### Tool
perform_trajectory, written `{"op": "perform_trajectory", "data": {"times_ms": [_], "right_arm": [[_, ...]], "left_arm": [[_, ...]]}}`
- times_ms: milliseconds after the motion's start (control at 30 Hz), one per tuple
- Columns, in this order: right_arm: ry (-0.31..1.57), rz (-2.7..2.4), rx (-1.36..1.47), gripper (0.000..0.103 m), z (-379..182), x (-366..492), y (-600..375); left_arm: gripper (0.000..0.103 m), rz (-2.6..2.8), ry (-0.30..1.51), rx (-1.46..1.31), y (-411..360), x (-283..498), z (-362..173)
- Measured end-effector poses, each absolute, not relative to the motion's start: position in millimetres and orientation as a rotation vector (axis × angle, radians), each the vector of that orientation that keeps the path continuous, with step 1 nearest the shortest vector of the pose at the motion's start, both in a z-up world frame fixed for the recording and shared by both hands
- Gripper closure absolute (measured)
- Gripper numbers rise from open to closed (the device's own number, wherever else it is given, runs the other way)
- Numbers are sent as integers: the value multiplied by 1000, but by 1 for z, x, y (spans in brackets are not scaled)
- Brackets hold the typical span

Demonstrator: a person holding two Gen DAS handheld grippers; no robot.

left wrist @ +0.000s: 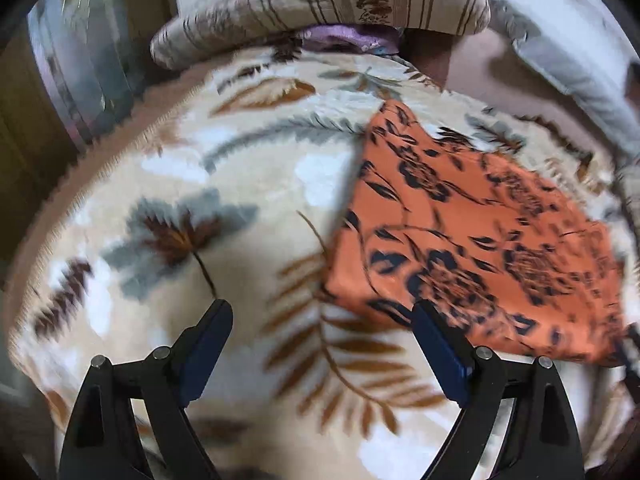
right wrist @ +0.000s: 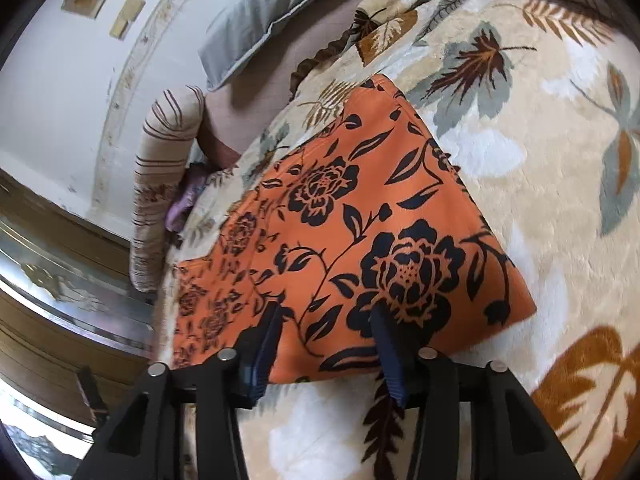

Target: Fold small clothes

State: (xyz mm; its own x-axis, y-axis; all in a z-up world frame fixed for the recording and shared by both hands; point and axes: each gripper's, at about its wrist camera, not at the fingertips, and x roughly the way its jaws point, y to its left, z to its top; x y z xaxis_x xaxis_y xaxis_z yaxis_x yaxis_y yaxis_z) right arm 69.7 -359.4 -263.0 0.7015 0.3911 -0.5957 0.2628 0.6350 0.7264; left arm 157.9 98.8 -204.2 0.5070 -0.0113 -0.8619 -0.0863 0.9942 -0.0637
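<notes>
cream plush blanket (left wrist: 248, 184) printed with grey and brown leaves covers the bed and fills both views. at the far left of the left wrist view stands a dark wooden frame with a glass panel (left wrist: 76, 76). a striped beige bolster (left wrist: 320, 0) lies along the blanket's far edge, with a bit of purple cloth (left wrist: 344, 38) tucked beneath it, and a pale grey pillow (left wrist: 568, 60) sits further right.

left gripper (left wrist: 322, 306) hangs over bare blanket with its jaws spread wide and nothing between them; its left finger is over the leaf print, and its right fingertip (left wrist: 426, 312) overlaps the near left corner of the garment in the picture, though whether it touches cannot be told.

folded orange garment with black flowers (right wrist: 360, 220) lies flat on the blanket, to the right in the left wrist view and central in the right wrist view.

right gripper (right wrist: 326, 310) is over the garment's near edge with its jaws about half open. both blue pads (right wrist: 384, 336) lie against the orange cloth from above, and no fold of fabric is pinched between them. whether the tips press into the cloth or only hover just over it cannot be told.
</notes>
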Motion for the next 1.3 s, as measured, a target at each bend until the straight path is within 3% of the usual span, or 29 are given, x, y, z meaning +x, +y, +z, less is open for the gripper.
{"op": "perform_trajectory", "data": {"times_ms": [200, 467, 633, 1100, 1133, 1167, 1200, 1300], "right_arm": [[837, 120, 1040, 46, -274, 59, -372], [853, 122, 1170, 46, -288, 56, -383], [875, 130, 1195, 44, -286, 54, -381], [927, 79, 1171, 42, -302, 65, -372], [916, 73, 1171, 42, -303, 66, -373], [900, 64, 1168, 42, -303, 68, -374], [881, 54, 1157, 42, -303, 71, -374], [838, 20, 1142, 42, -302, 78, -375]], "left_arm": [[11, -74, 1136, -372, 97, 162, -222], [13, -92, 1149, -506, 93, 183, -238], [18, -62, 1119, -487, 98, 178, -238], [18, -58, 1127, -553, 99, 191, -253], [28, -50, 1115, -558, 99, 193, -253], [48, -45, 1111, -555, 98, 195, -253], [57, -39, 1109, -545, 97, 197, -254], [63, -32, 1082, -535, 96, 199, -252]]}}
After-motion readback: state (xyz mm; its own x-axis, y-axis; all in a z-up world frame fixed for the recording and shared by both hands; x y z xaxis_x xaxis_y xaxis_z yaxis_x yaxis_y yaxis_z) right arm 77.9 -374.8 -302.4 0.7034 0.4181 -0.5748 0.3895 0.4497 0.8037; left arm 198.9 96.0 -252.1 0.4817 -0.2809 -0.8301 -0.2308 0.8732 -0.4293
